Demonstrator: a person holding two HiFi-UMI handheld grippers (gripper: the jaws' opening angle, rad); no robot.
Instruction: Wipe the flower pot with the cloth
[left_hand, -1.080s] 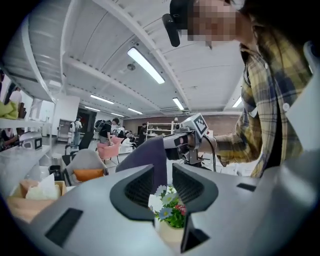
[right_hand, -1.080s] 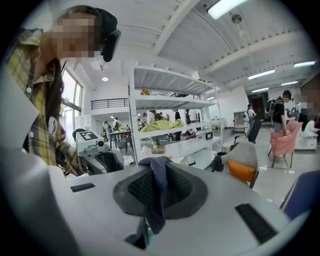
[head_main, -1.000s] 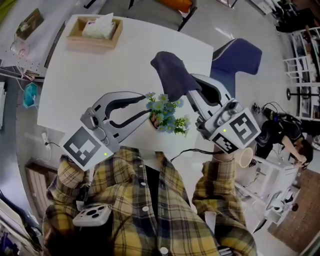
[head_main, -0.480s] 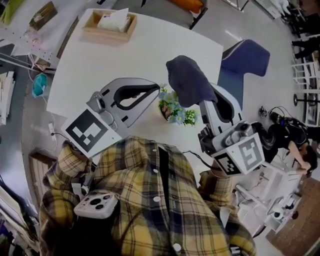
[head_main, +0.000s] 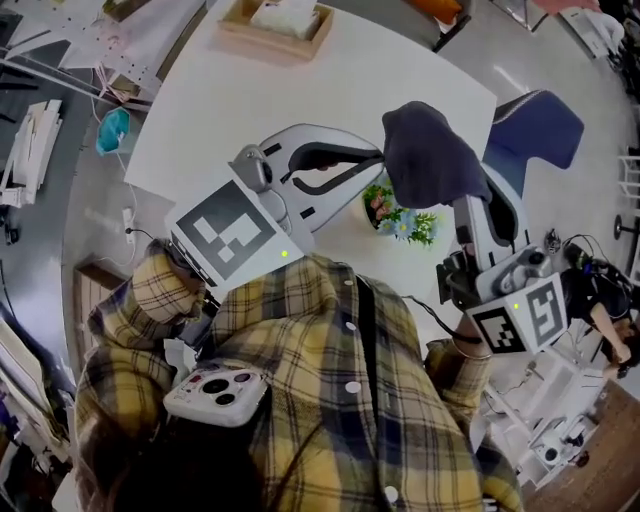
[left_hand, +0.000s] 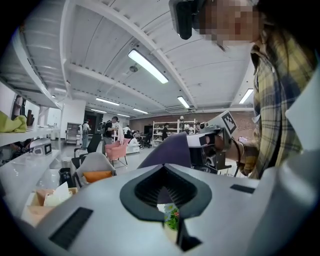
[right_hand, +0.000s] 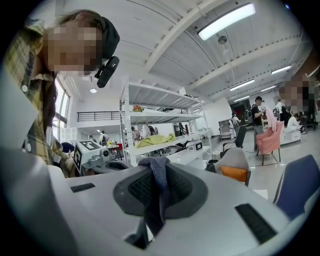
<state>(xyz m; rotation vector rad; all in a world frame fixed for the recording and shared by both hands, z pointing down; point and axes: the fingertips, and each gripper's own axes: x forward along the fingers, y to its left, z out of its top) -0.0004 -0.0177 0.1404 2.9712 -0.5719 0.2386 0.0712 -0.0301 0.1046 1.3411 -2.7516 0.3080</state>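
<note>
A small white flower pot (head_main: 398, 216) with blue flowers and green leaves stands on the white table (head_main: 250, 110), close to the person's body. My left gripper (head_main: 378, 159) is shut, its tips meeting just above the pot. In the left gripper view the pot (left_hand: 171, 221) shows through the slot under the closed pads, and I see nothing between the pads themselves. My right gripper (right_hand: 155, 172) is shut on a dark blue cloth (head_main: 430, 155). The cloth hangs bunched over the fingertips, right beside and above the flowers. It hides that gripper's tips in the head view.
A wooden tray with tissues (head_main: 277, 25) sits at the table's far edge. A blue chair (head_main: 540, 125) stands past the right edge. A teal object (head_main: 113, 130) lies off the left side. A phone (head_main: 215, 392) rides on the person's plaid shirt.
The left jaws, open around the flowers a second ago, have closed. Both grippers rose a little. The cloth stayed in the right gripper, and the head view shifted.
</note>
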